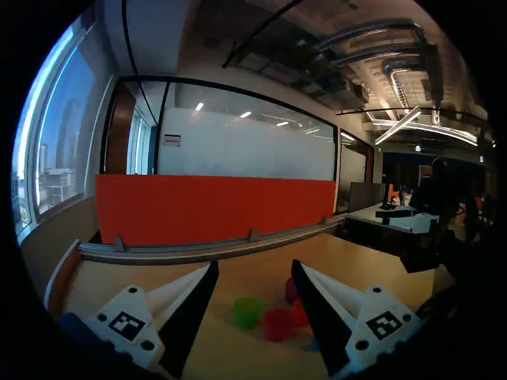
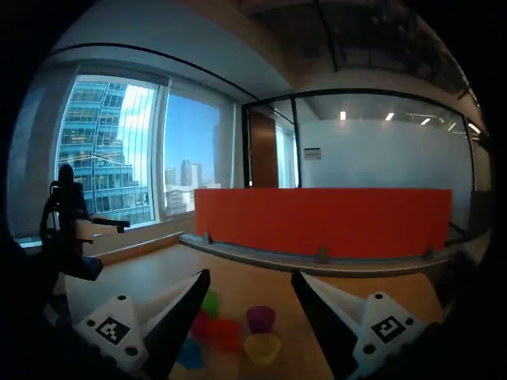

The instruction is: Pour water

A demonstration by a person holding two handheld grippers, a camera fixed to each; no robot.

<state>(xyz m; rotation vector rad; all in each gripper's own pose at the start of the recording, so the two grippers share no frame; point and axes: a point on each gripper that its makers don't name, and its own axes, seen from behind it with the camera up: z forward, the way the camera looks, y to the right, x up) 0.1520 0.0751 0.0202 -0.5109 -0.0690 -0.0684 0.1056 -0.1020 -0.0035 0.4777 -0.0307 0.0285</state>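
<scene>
Both cameras sit low over the surface (image 1: pixel 266 269), each looking forward between its own jaws toward the far edge and the orange panel (image 1: pixel 215 209). The left gripper view faces the panel almost square, with the cups (image 1: pixel 247 311) close ahead. The right gripper view is turned more toward the window (image 2: pixel 108 171) at the far left corner, and seems to sit slightly farther back. Both views share the panel (image 2: pixel 323 221), the far edge and the cups (image 2: pixel 260 318).

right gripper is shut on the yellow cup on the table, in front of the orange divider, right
No: the right gripper is open, spread wide and holding nothing. The yellow cup stands free on the table, in front of the orange divider, as the right gripper view shows.
</scene>
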